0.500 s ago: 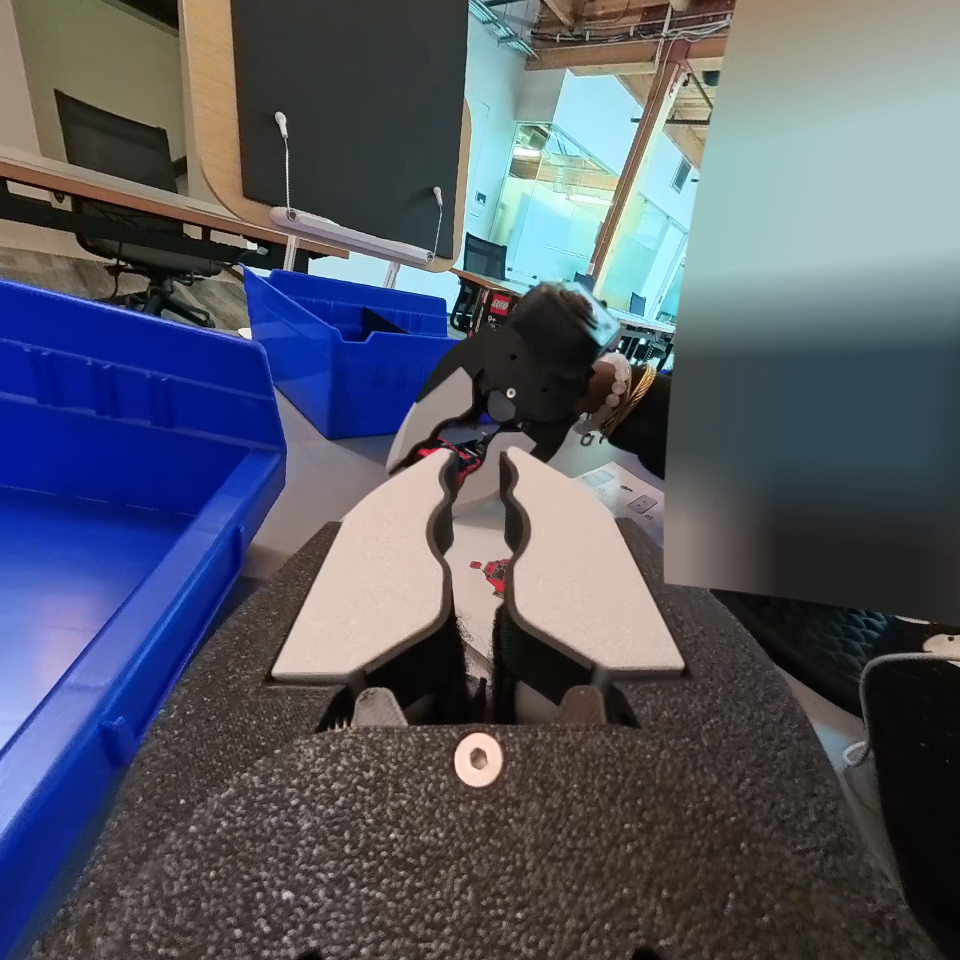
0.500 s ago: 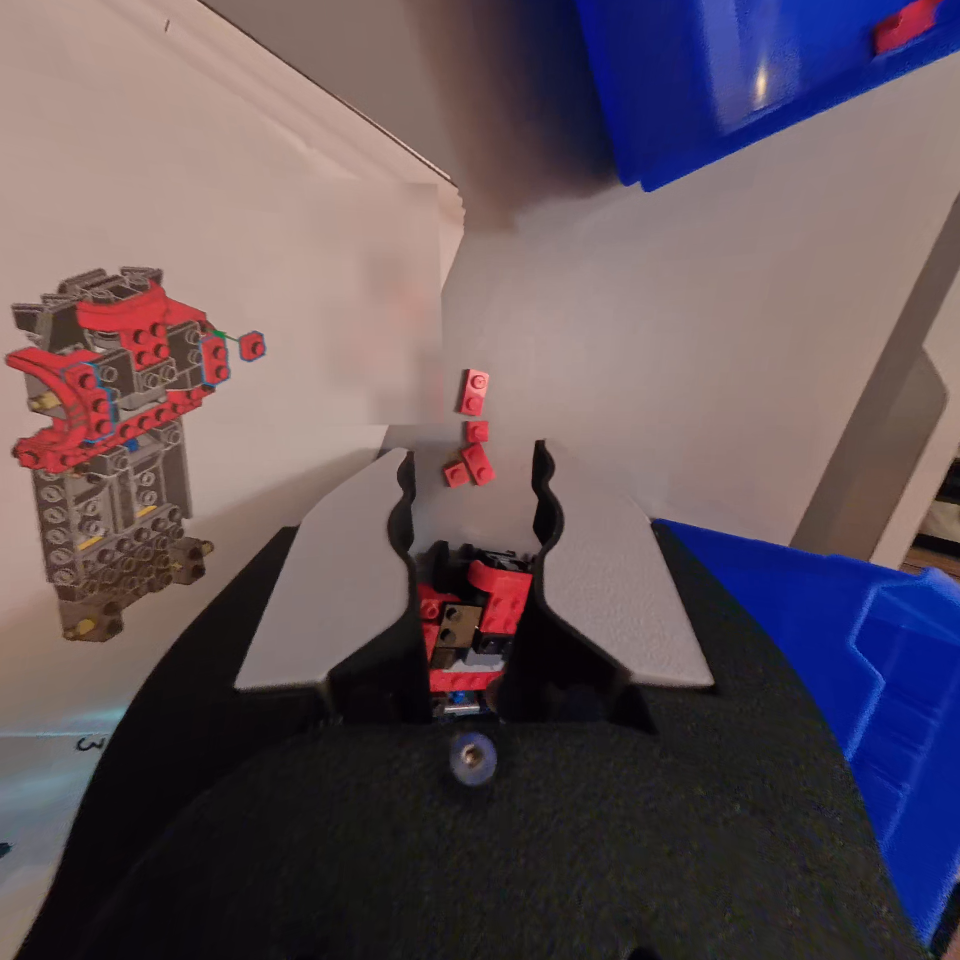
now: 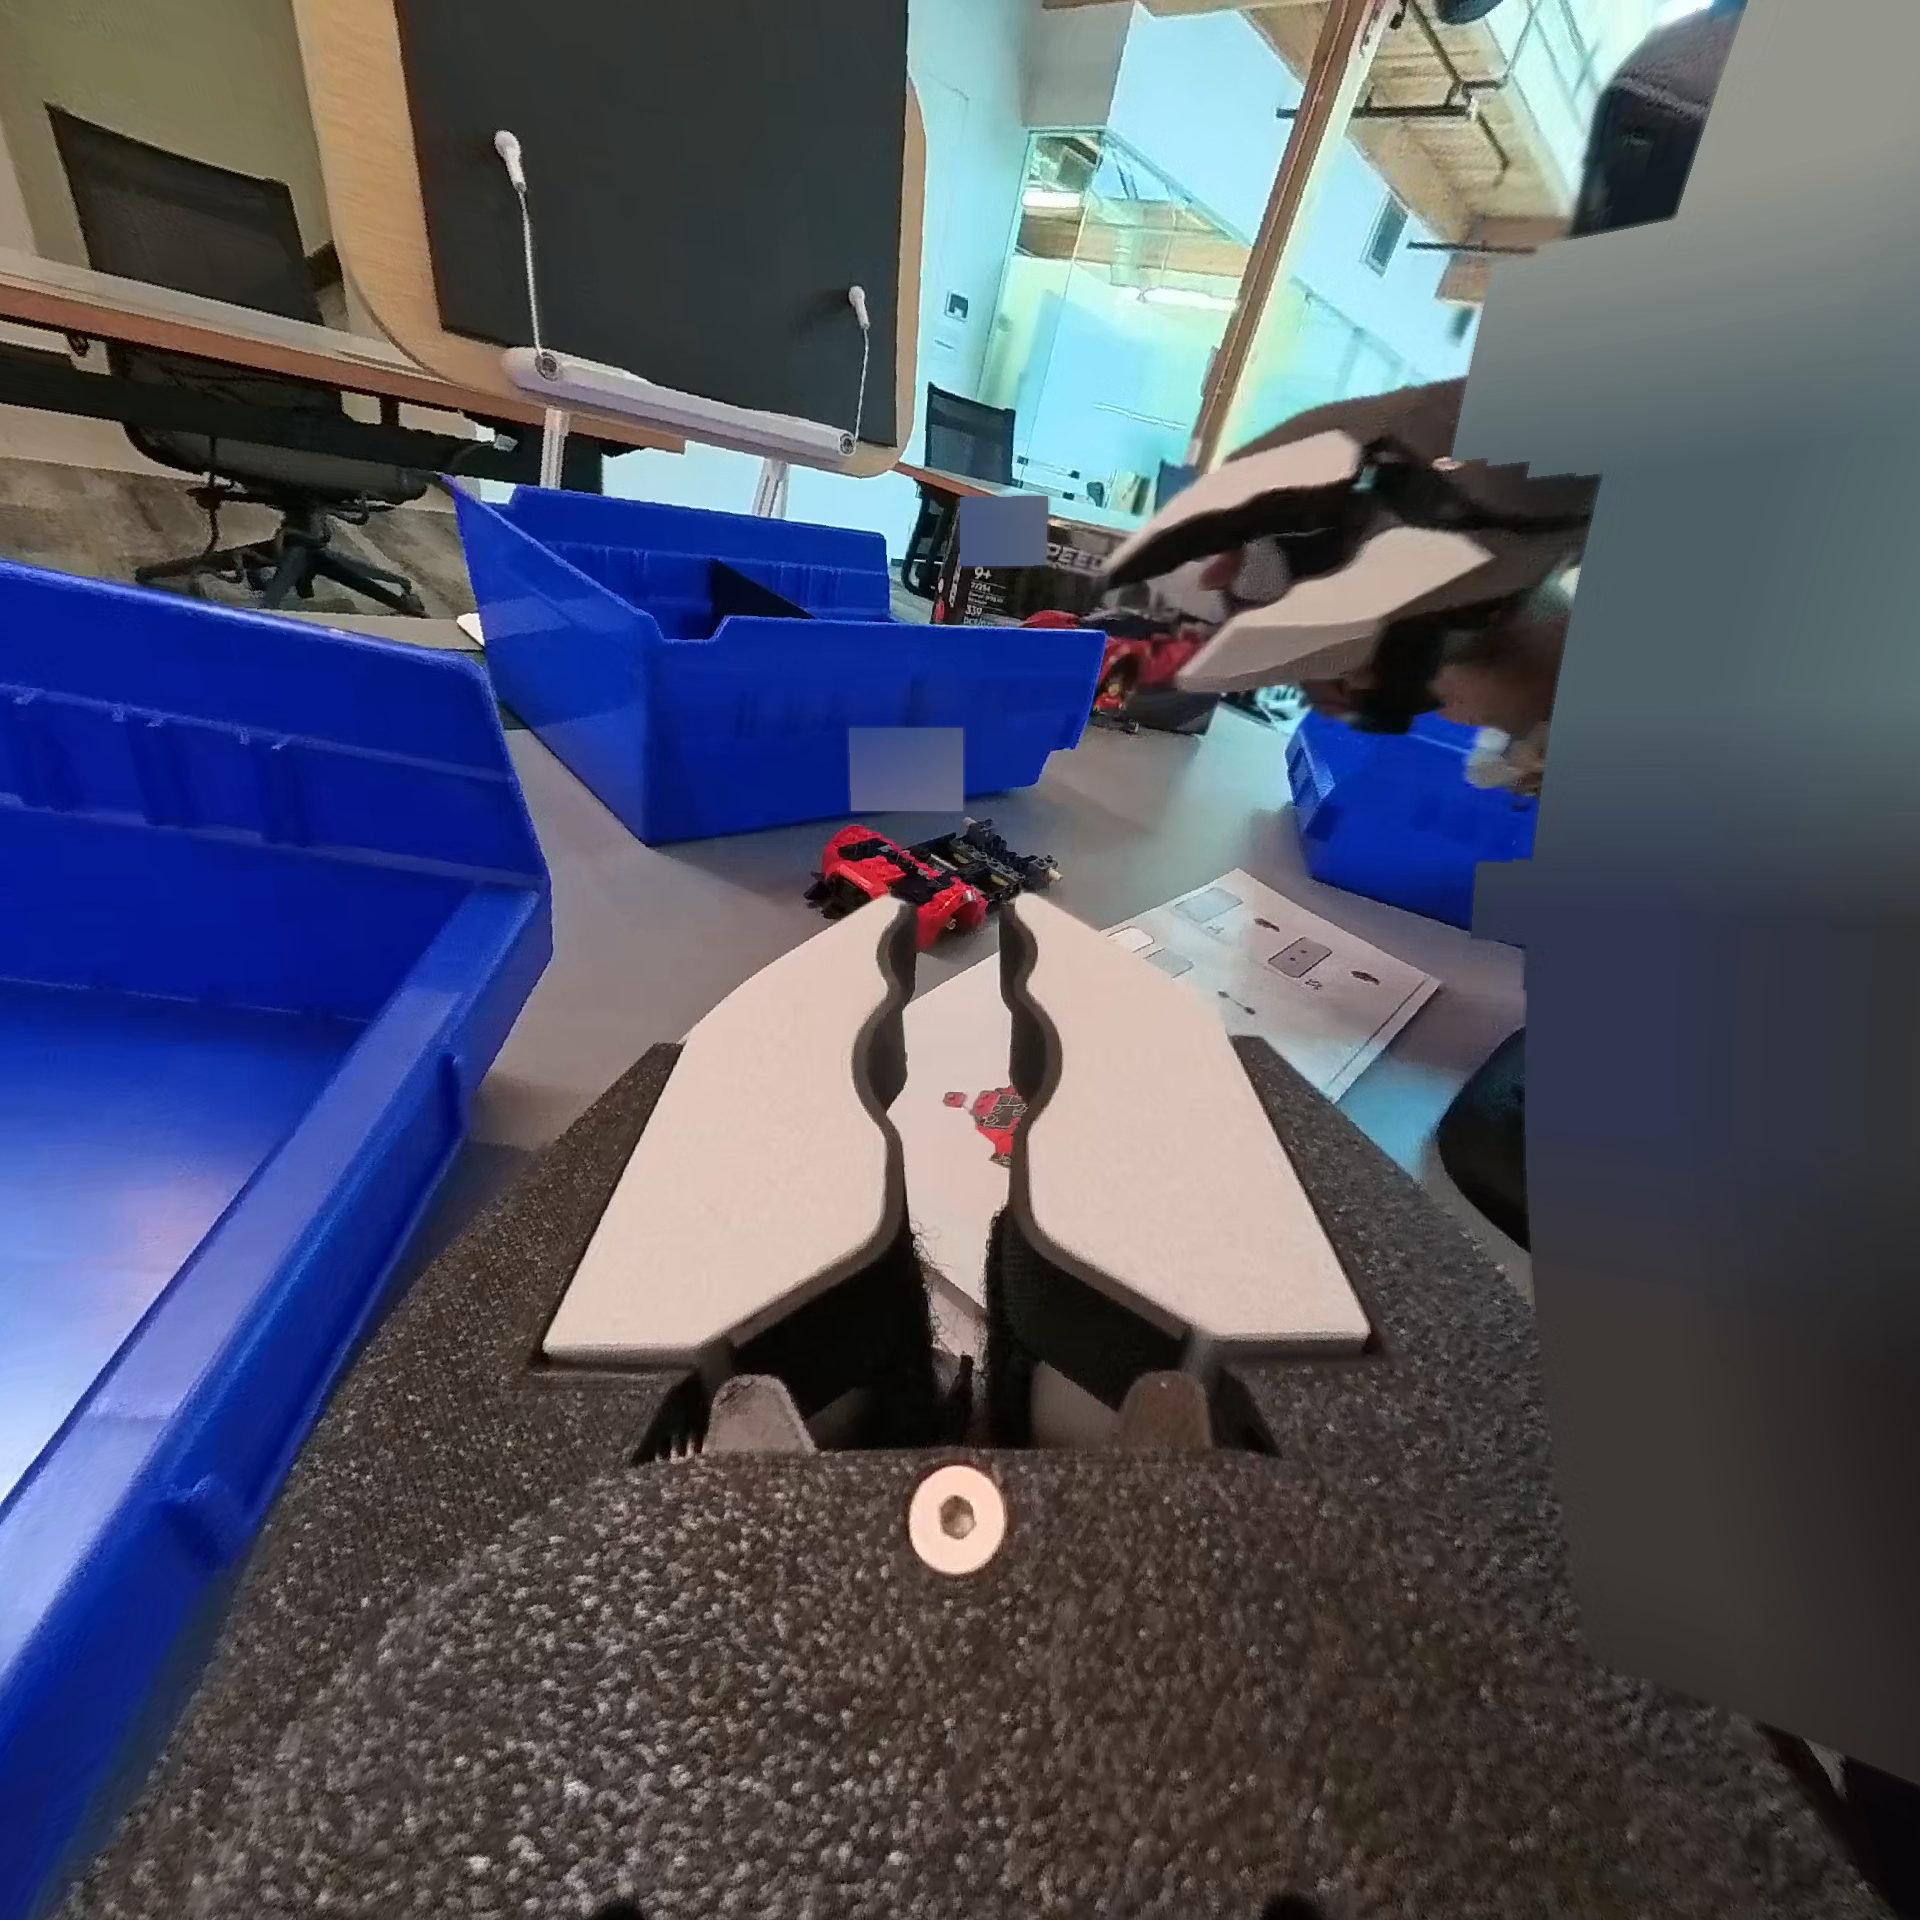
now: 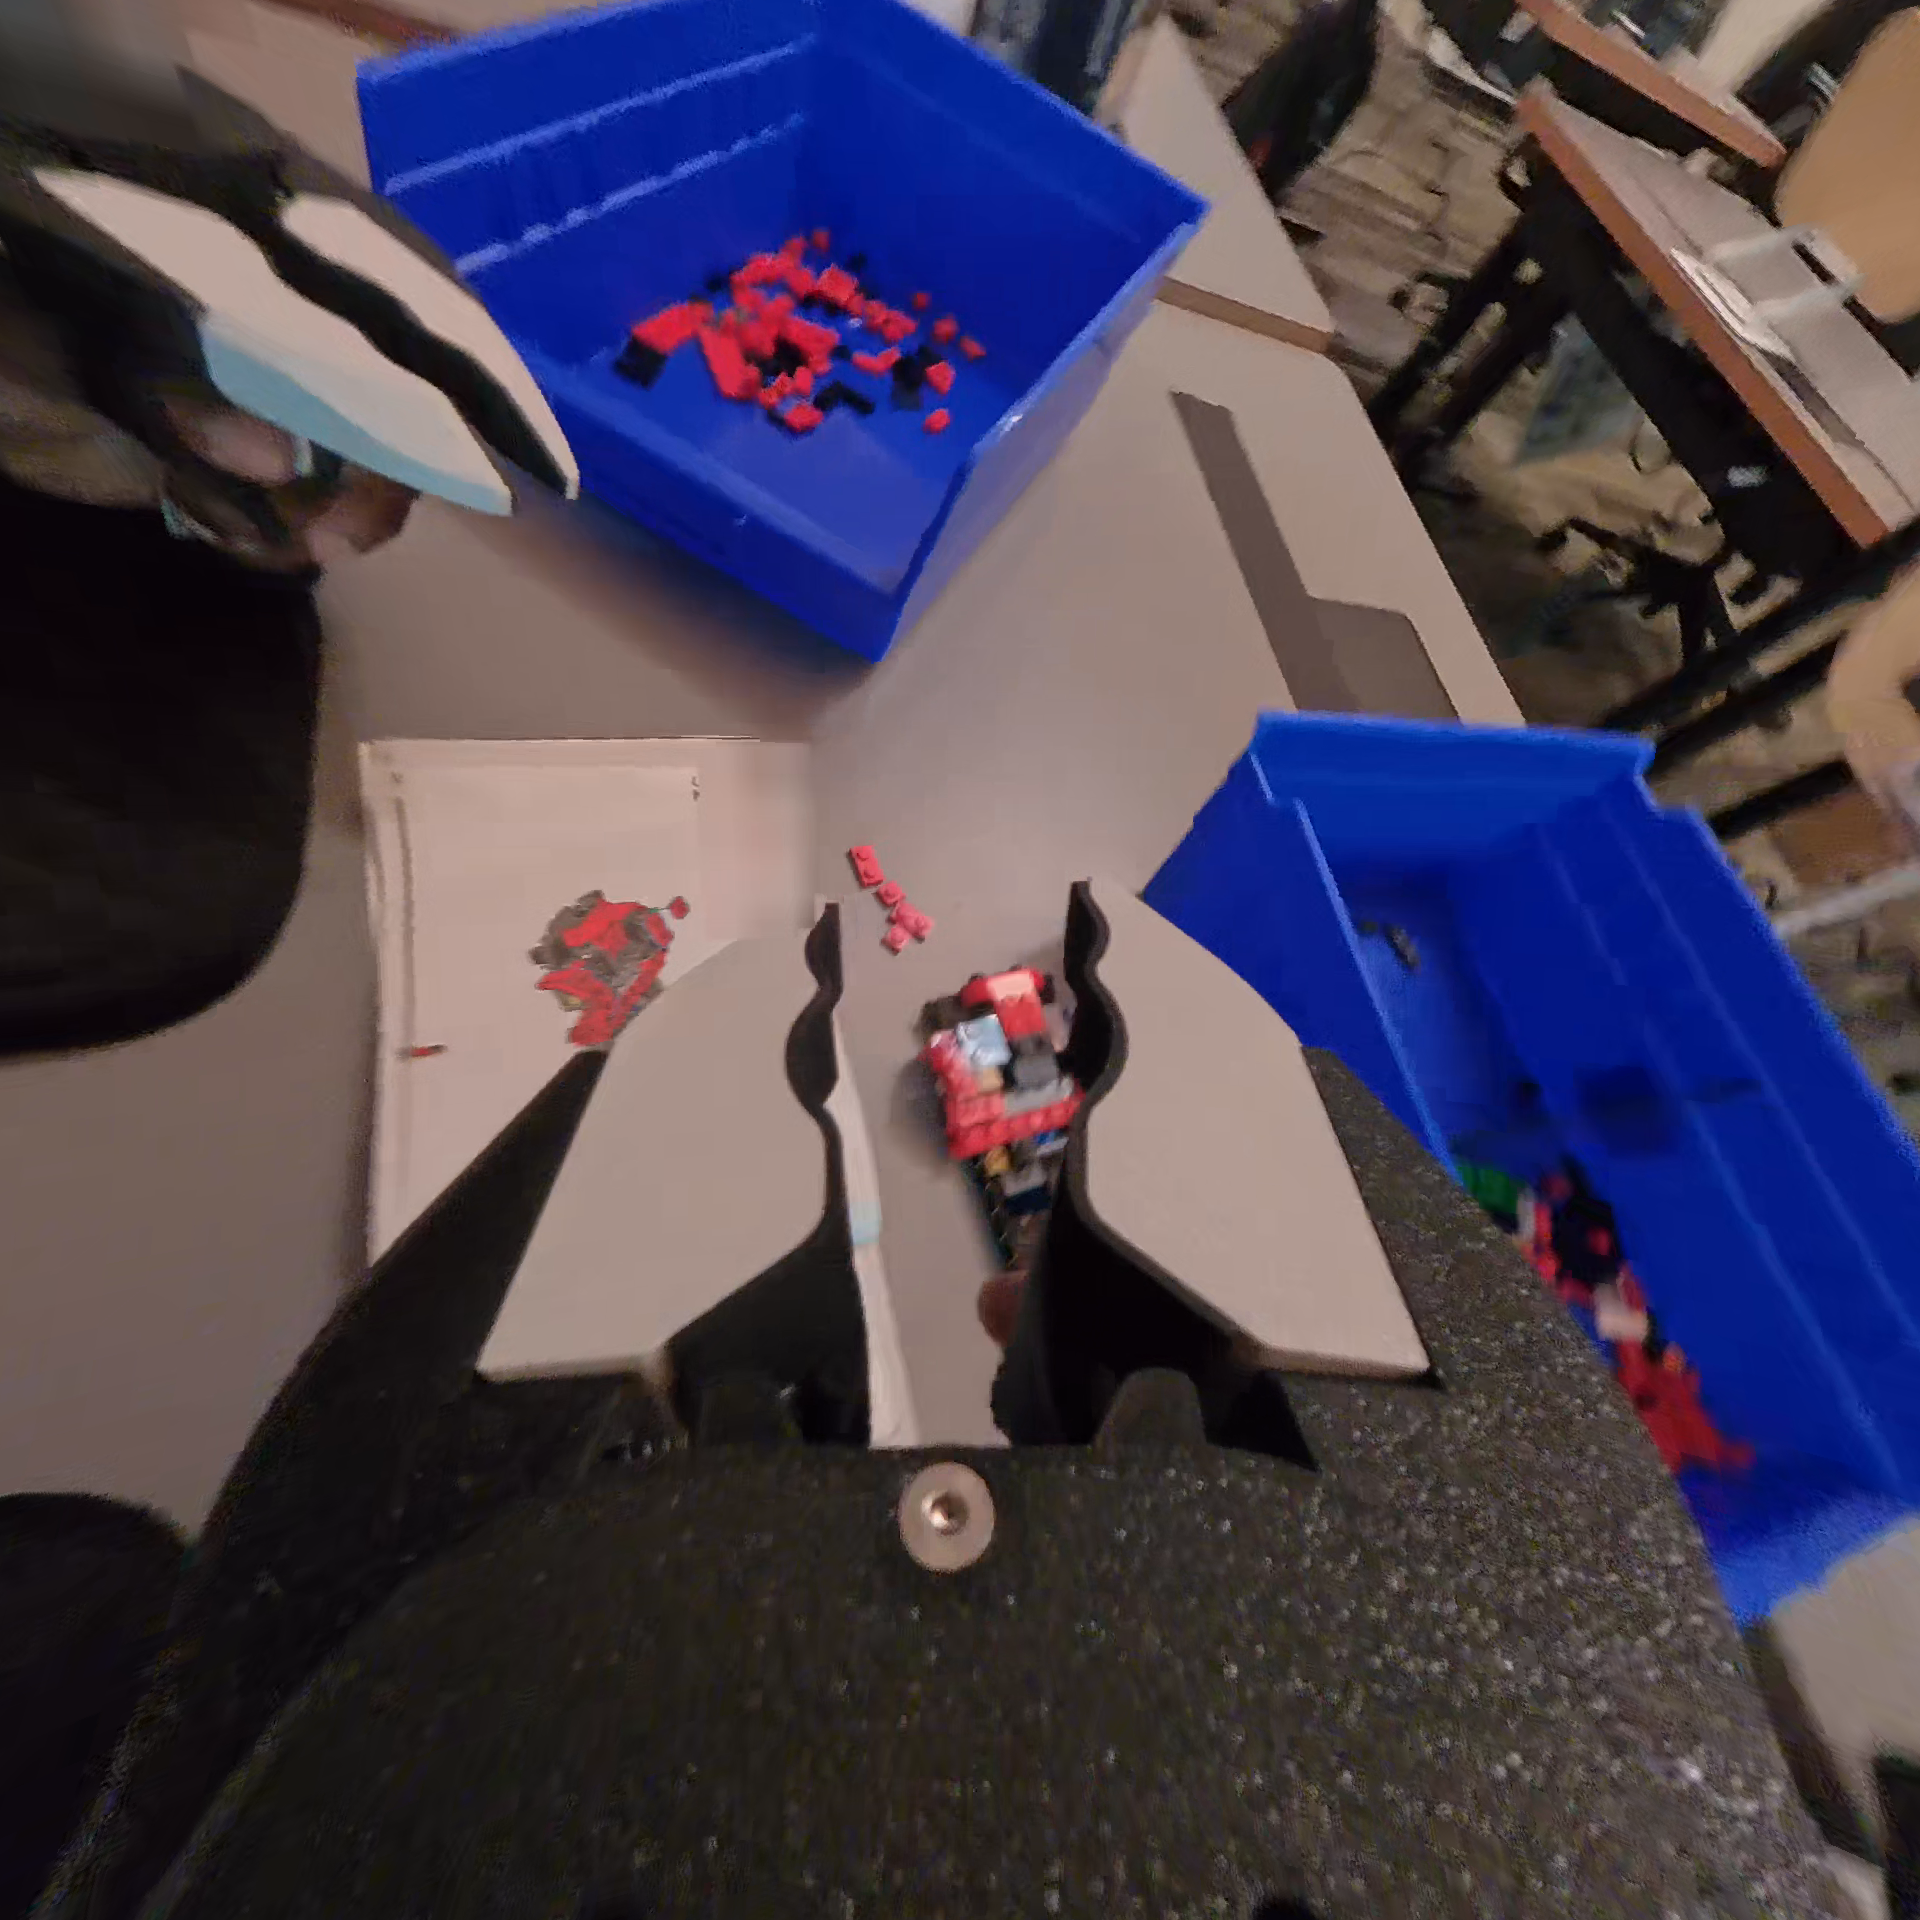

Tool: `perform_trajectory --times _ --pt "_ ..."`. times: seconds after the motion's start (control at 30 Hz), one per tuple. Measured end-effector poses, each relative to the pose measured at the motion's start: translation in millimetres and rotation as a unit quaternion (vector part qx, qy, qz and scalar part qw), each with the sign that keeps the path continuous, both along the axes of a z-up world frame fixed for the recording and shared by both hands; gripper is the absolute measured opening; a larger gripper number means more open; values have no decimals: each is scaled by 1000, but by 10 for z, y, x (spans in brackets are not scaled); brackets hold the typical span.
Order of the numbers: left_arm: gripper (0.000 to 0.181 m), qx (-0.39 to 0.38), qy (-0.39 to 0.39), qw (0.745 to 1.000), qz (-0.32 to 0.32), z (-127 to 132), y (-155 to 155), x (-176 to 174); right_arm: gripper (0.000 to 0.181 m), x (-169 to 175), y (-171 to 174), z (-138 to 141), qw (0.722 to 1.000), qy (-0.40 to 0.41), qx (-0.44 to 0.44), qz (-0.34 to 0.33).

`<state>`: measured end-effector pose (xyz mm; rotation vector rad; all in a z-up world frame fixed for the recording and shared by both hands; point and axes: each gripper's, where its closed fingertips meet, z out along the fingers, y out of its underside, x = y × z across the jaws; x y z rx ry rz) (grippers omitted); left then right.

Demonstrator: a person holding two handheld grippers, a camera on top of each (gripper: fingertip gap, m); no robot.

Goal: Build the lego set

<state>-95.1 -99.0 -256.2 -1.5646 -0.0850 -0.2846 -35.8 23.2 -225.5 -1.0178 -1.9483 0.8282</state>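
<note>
The right gripper point(image 4: 951, 956) hangs above the table point(image 4: 1039, 675) with its jaws wide apart. Nothing is between them. Straight below the gap lies the half-built car point(image 4: 997, 1081), red and dark, flat on the table and free of any grip. Just past it sit a few small red bricks point(image 4: 891, 904), loose and close together. To the side of them lies the instruction sheet point(image 4: 499, 831) with a picture of the model.

The left gripper point(image 3: 951, 914) is held low over the sheet. Its jaws are only a little apart, and they hold nothing. In its view the car lies just beyond its tips.

Farther off stands a blue bin point(image 4: 935, 520) with a heap of red and black pieces point(image 4: 800, 332) inside. Another blue bin point(image 4: 1558, 1039) sits at the right edge with more pieces.

I think the next job is to pick up a small brick. They are tiny and lie close together, so the jaws could bump one away or grab two. A hard squeeze on the car could snap bits off.
</note>
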Motion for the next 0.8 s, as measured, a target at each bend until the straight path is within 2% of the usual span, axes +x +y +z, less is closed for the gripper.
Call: perform_trajectory --times 0.1,0.2,0.3,0.37,0.43,0.5,0.53,0.57,0.6,0.63,0.67,0.7,0.73,0.8 --pt "17 -11 17 1000 -3 -16 20 34 47 384 74 4 997 8 -55 -62" --pt "28 -42 43 998 -23 -43 46 130 54 716 167 -144 989 11 -95 -111" --pt "50 -61 37 996 -47 41 62 248 65 935 216 -288 975 29 -170 -140" --pt "73 -56 30 997 -47 159 76 295 92 1003 177 -366 960 34 -241 -137" --pt "105 -67 37 997 -28 228 106 277 114 1005 80 -418 943 39 -311 -114" --pt "122 -96 64 993 -1 230 141 230 123 977 14 -515 941 44 -321 -97" --pt "122 -105 82 991 12 234 158 207 122 955 -3 -578 945 47 -310 -93" --pt "109 -104 100 989 22 257 176 195 113 939 -39 -636 950 48 -297 -84" --pt "70 -91 122 988 23 305 189 213 98 937 -93 -690 955 44 -285 -69" --pt "17 -65 144 987 24 379 198 243 79 941 -117 -751 960 37 -270 -65" --pt "0 -32 160 986 41 473 215 241 51 954 -122 -809 965 29 -251 -64" --pt "0 -8 167 984 67 543 240 210 27 968 -128 -854 969 28 -236 -61" --pt "0 -4 169 982 79 549 278 200 12 980 -145 -874 971 30 -230 -53" --pt "0 -32 171 982 71 424 388 238 2 996 -205 -865 970 31 -238 -29"
